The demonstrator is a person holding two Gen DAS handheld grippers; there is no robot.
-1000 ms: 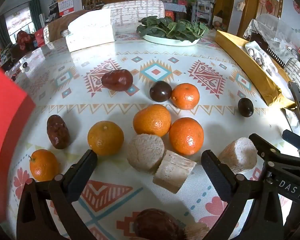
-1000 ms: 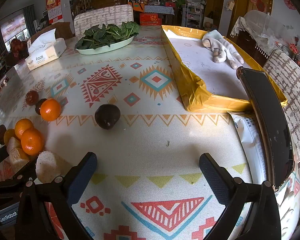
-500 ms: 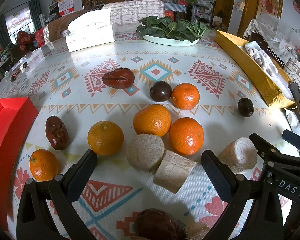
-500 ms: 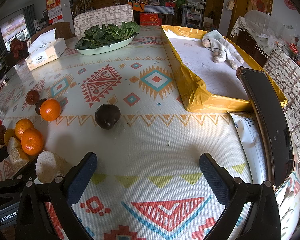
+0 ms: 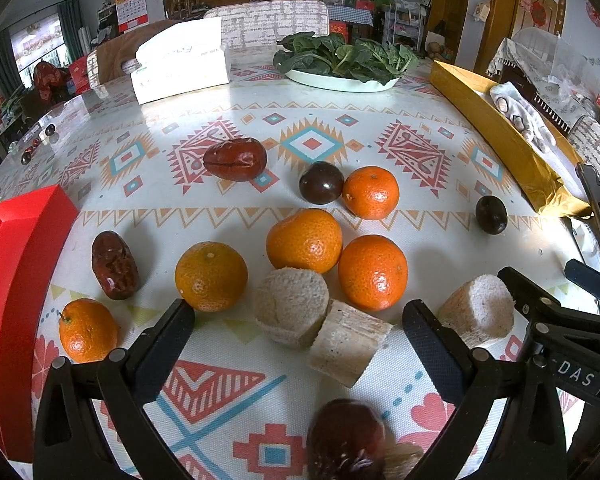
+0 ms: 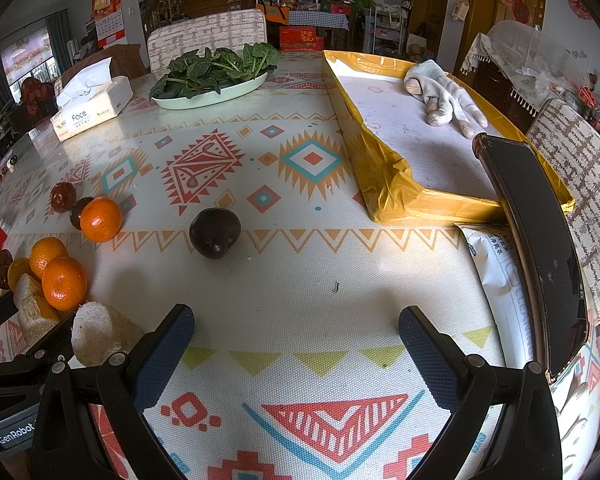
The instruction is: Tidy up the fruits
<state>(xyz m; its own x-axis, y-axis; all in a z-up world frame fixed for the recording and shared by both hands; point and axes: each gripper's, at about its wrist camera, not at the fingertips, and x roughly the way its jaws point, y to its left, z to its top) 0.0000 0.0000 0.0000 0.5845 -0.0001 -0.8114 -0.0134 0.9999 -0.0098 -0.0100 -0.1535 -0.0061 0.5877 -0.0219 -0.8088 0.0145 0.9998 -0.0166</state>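
Observation:
Several mandarins lie on the patterned tablecloth; one (image 5: 211,276) sits just beyond my left fingertip, two more (image 5: 304,240) (image 5: 373,272) behind pale sugarcane chunks (image 5: 290,306) (image 5: 348,342). Red dates (image 5: 235,159) (image 5: 114,265) and dark plums (image 5: 321,182) (image 5: 491,209) are scattered around. A red box (image 5: 14,280) stands at the left edge. My left gripper (image 5: 296,322) is open and empty, low over the cane chunks. My right gripper (image 6: 296,326) is open and empty over bare cloth, with a dark plum (image 6: 214,233) ahead of it.
A yellow-rimmed tray (image 6: 384,184) with a cloth toy (image 6: 444,98) lies at the right. A phone (image 6: 540,248) stands on edge beside it. A plate of greens (image 6: 212,74) and a tissue box (image 6: 92,106) sit at the back. Another date (image 5: 346,440) lies under my left gripper.
The red box at the left has drawn back toward the left edge, uncovering more tablecloth. Both grippers and the fruit have stayed put.

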